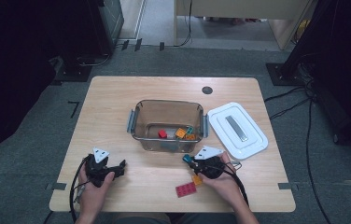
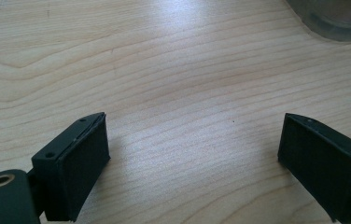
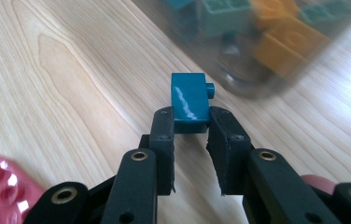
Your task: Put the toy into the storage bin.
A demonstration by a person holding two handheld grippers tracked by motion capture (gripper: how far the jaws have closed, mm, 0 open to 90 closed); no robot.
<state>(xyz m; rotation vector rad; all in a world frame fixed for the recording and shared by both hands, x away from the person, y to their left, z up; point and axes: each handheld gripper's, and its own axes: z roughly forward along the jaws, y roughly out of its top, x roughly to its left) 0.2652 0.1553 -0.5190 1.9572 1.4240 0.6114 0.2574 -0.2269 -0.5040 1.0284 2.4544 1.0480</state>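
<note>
At frame center, the right gripper [image 3: 191,125] has its jaws pinched on a teal brick [image 3: 190,101], apparently lifted just off the table [image 3: 71,84]. The left gripper [image 2: 192,154] stands wide apart, holding nothing.

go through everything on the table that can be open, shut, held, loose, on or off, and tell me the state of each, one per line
Clear plastic bin: open, lid off, several toy bricks inside.
White rectangular lid: off, lying flat on the table right of the bin.
Small teal toy brick: clamped in the right gripper, lifted off the table.
Left gripper: open, nothing between its jaws.
Flat red studded plate: loose on the table.
Small orange brick: loose beside the red plate.
</note>
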